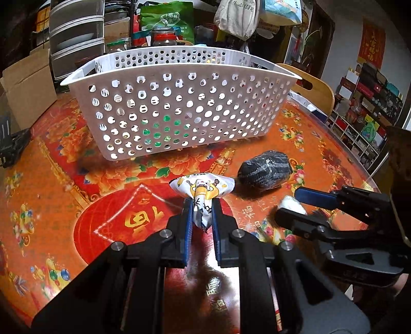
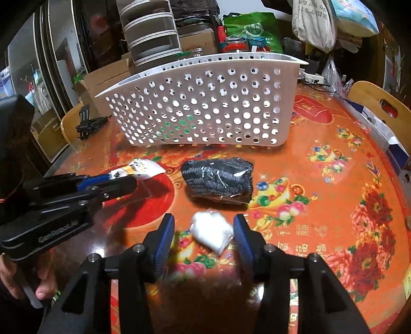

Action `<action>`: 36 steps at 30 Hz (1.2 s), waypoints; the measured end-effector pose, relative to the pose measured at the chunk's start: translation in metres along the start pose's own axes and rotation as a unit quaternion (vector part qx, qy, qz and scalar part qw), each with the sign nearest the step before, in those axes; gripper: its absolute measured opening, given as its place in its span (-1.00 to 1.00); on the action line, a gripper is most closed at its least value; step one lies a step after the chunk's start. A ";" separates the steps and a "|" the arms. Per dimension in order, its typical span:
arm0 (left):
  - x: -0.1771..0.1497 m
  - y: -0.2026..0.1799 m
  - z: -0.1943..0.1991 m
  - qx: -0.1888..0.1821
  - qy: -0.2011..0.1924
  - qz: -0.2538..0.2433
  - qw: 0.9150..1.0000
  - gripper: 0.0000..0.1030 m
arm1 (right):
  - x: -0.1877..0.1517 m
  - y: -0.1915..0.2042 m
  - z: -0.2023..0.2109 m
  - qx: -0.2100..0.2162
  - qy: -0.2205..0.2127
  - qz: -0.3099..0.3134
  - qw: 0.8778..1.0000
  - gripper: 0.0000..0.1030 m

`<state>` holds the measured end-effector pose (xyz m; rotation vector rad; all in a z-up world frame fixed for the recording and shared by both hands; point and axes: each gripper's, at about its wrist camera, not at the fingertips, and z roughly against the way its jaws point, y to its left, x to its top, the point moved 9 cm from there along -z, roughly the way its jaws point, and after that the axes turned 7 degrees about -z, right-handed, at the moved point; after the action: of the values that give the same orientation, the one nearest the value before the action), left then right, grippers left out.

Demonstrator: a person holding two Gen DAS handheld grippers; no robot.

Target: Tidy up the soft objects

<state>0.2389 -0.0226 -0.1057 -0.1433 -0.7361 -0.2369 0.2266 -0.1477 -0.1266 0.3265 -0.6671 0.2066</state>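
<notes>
My left gripper [image 1: 202,205] is shut on a white cartoon-print packet [image 1: 203,188], held just above the red tablecloth; both also show at the left of the right wrist view, gripper [image 2: 120,181], packet [image 2: 143,168]. My right gripper [image 2: 203,226] is open, its fingers on either side of a small white plastic-wrapped bundle [image 2: 212,232] lying on the table; this gripper [image 1: 295,204] and the bundle [image 1: 291,204] show in the left wrist view too. A dark knitted bundle in clear wrap [image 2: 218,179] [image 1: 265,170] lies between them and the white perforated basket [image 1: 179,113] [image 2: 205,108].
Something green shows through the basket's holes [image 1: 164,128]. Behind the basket stand jars, a green bag [image 1: 167,20], stacked trays and a cardboard box [image 1: 28,84]. A black clip stand [image 2: 90,124] sits at the table's left edge. A wooden chair [image 1: 312,90] stands at the right.
</notes>
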 end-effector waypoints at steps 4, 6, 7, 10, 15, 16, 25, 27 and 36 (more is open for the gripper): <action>0.000 0.000 0.002 0.000 -0.002 -0.001 1.000 -0.76 | 0.001 -0.002 0.000 -0.008 -0.006 0.012 1.000 -0.39; 0.000 0.001 0.002 0.000 -0.002 0.001 1.000 -0.76 | 0.000 -0.002 0.003 -0.008 -0.010 0.018 1.000 -0.41; 0.000 0.002 0.001 0.000 -0.002 0.002 1.000 -0.76 | 0.000 -0.001 0.004 -0.008 -0.010 0.020 1.000 -0.42; -0.002 0.001 -0.001 -0.002 0.001 0.004 1.000 -0.76 | -0.001 -0.002 0.004 -0.008 -0.008 0.020 1.000 -0.42; -0.003 -0.002 0.000 -0.002 -0.001 0.000 1.000 -0.76 | -0.003 -0.002 0.006 -0.008 -0.010 0.019 1.000 -0.39; -0.003 -0.001 0.000 -0.003 -0.001 0.001 1.000 -0.76 | -0.004 -0.002 0.006 -0.009 -0.010 0.019 1.000 -0.39; -0.003 -0.002 0.000 -0.005 -0.003 0.004 1.000 -0.75 | -0.010 -0.001 0.007 -0.016 -0.011 0.027 0.999 -0.34; -0.003 -0.002 0.002 -0.005 -0.005 0.004 1.000 -0.75 | -0.011 -0.002 0.009 -0.015 -0.012 0.026 0.999 -0.37; -0.002 0.000 0.010 -0.003 -0.014 0.007 1.000 -0.75 | -0.011 0.002 0.020 -0.003 -0.019 0.025 0.999 -0.42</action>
<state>0.2307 -0.0196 -0.0997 -0.1566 -0.7619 -0.2243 0.2061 -0.1534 -0.1188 0.3095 -0.7147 0.2465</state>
